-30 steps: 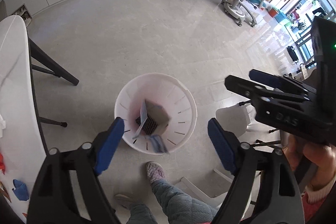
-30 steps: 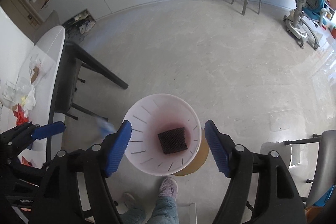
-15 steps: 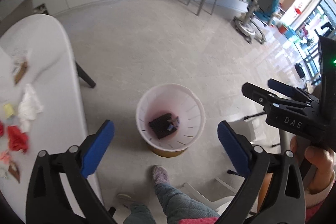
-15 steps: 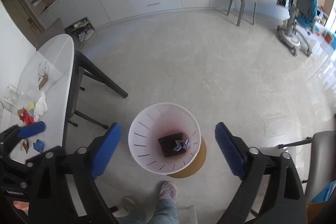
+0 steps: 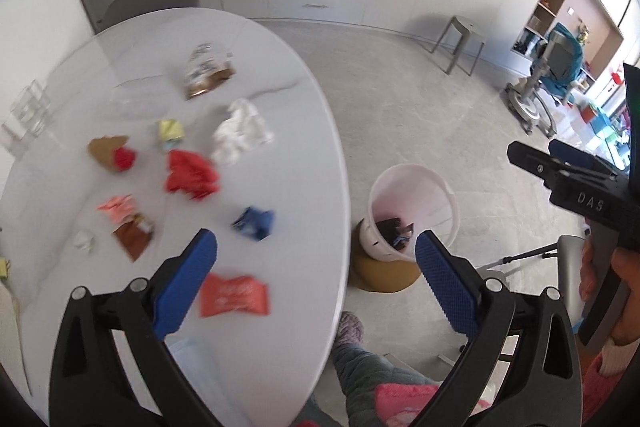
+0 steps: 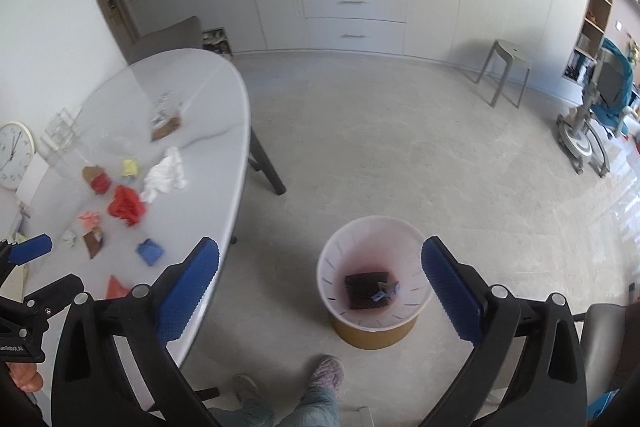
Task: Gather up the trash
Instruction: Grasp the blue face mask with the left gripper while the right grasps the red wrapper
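The white bin stands on the floor beside the white oval table; a dark mesh square and a blue-white scrap lie in it. Trash is scattered on the table: red crumpled paper, white tissue, a blue wrapper, an orange packet. My left gripper hangs open over the table's near edge, holding nothing. High above the bin, my right gripper has its jaws opening, with nothing between them.
A grey stool and a blue child seat stand across the open floor. A chair is tucked behind the table, another at the right. The person's slippered feet are by the bin. Clear glass containers sit far left.
Both grippers rose and swung left from over the bin toward the table, and their jaws spread wider. A blue-white scrap that was falling now lies in the bin.
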The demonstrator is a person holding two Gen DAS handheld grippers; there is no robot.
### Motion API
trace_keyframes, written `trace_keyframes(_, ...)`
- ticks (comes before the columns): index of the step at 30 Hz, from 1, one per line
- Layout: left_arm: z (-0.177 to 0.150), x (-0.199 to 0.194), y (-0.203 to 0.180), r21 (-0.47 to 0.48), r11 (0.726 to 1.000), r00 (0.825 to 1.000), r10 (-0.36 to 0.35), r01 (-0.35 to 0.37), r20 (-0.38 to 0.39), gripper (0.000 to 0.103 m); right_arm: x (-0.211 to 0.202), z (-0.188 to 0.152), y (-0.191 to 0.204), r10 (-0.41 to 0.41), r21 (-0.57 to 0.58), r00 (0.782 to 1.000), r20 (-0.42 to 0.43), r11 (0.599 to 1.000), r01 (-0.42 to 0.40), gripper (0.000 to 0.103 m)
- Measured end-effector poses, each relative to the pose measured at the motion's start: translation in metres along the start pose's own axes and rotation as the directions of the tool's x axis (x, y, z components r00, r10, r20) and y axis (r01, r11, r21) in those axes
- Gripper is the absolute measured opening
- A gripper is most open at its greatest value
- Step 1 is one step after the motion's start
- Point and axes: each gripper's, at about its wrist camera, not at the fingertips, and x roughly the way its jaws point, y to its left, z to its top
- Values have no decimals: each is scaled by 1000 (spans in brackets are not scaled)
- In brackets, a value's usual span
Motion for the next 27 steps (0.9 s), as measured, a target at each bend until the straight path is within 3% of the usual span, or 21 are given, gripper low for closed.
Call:
trace_keyframes(7,-75,-20,66,-39,998,998,40,-42,-41,95,-4,-21,82,78,-96,997,-25,992,-80,101)
trace_keyframes(12,-130,-11,107,-103,995,993,8,-20,-120,95,5,-41,136,126,-167,989,-72,977,-136,101)
trace_keyframes(15,-152,-1,119,-142,990,989,-36,15,-144,95,11,-52,163,138,-196,986,-96,968,-154,101)
trace_keyframes(20,-171,22,127,-138,990,980,-40,13,-194,95,25,-71,195,150,-218,978,-142,959,-178,101)
trace_keyframes(23,-178,32,133,-145,989,978,-58,29,-200,82,34,-80,206,140,-232,976,-167,957,-176,101)
trace_keyframes(27,-183,55,143,-184,982,966,-89,44,-243,49,42,-90,214,119,-269,976,-180,949,-166,101)
